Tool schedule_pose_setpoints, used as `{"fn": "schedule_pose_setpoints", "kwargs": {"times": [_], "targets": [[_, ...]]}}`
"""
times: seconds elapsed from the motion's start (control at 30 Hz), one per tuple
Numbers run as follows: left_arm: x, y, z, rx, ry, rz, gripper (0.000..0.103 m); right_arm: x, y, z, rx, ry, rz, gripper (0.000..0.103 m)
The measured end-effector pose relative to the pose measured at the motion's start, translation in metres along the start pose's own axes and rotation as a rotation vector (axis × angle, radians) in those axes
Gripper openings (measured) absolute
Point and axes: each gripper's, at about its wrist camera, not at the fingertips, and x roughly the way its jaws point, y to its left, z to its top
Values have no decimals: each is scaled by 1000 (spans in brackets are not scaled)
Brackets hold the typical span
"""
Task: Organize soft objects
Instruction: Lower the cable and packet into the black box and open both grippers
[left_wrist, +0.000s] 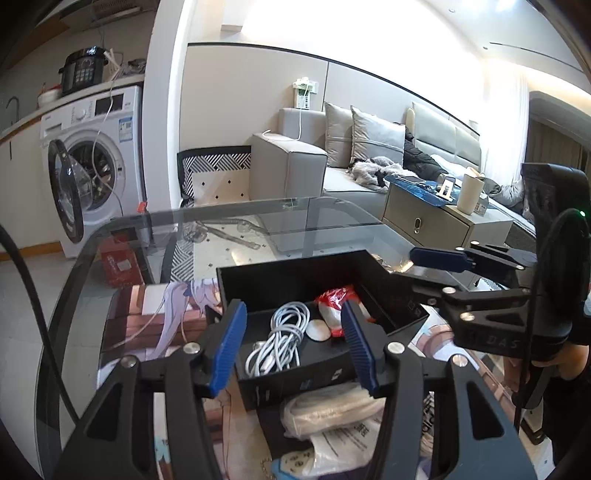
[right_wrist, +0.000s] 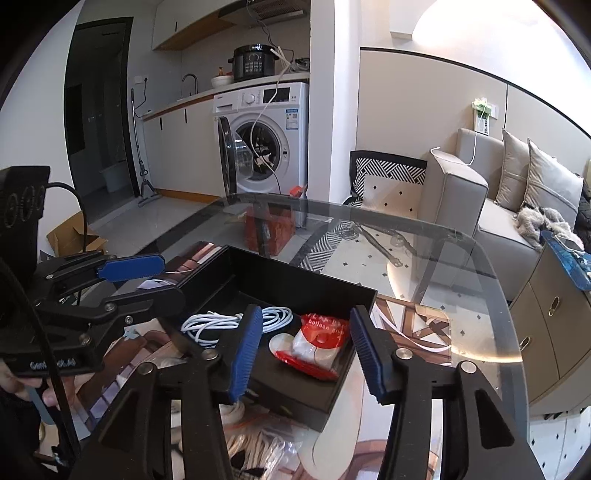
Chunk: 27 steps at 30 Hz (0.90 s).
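Left wrist view
Left gripper (left_wrist: 293, 345): blue pads stand apart with nothing clamped between them; it hangs above the near end of the box.
Black box (left_wrist: 280, 271): open-topped, shallow, sitting on the glass table (left_wrist: 314, 218).
Box contents: a coiled white cable (left_wrist: 282, 338) on the left, a small round white disc (left_wrist: 318, 329) beside it, and a red-and-white packet (left_wrist: 334, 304) toward the right wall.
In front of the box: a clear bag of pale rope (left_wrist: 332, 410) lies on the table, outside the box, with a printed white packet (left_wrist: 343, 448) just below it.
Right gripper (left_wrist: 428, 269): seen from the side at the right, its jaws parted and empty, reaching over the box's far right corner.

Right wrist view
Right gripper (right_wrist: 303, 349): blue pads apart, gripping nothing, poised over the box's near right part.
Black box (right_wrist: 295, 275): same open tray, seen from the other side.
Box contents: the white cable (right_wrist: 207, 325) loops along the left, partly behind the left finger; the red-and-white packet (right_wrist: 319, 343) lies between the pads in the picture but below them, and it partly covers the round disc (right_wrist: 279, 341).
Near edge: the bag of pale rope (right_wrist: 255, 448) lies on the table just outside the box.
Left gripper (right_wrist: 147, 280): at the left, jaws parted, empty, at the box's left wall.
Person's hand (right_wrist: 22, 384): holds the left gripper's handle at the lower left.
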Motion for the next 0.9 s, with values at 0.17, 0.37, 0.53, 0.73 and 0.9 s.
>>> {"fn": "schedule_pose_setpoints", "kwargs": {"times": [0.17, 0.37, 0.53, 0.73, 0.9], "targets": [[-8, 10, -2, -61, 33, 26, 55, -27, -4, 0, 19, -40, -7, 86], [-24, 13, -1, -66, -3, 58, 56, -59, -20, 8, 37, -82, -14, 96], [-36, 11, -1, -55, -26, 94, 63, -85, -31, 11, 31, -103, -22, 102], [-52, 9, -9, -40, -75, 148, 102, -103, -34, -8, 49, -92, 3, 103], [-58, 8, -21, -26, -53, 177, 103, -103, -27, -35, 49, -60, 17, 103]]}}
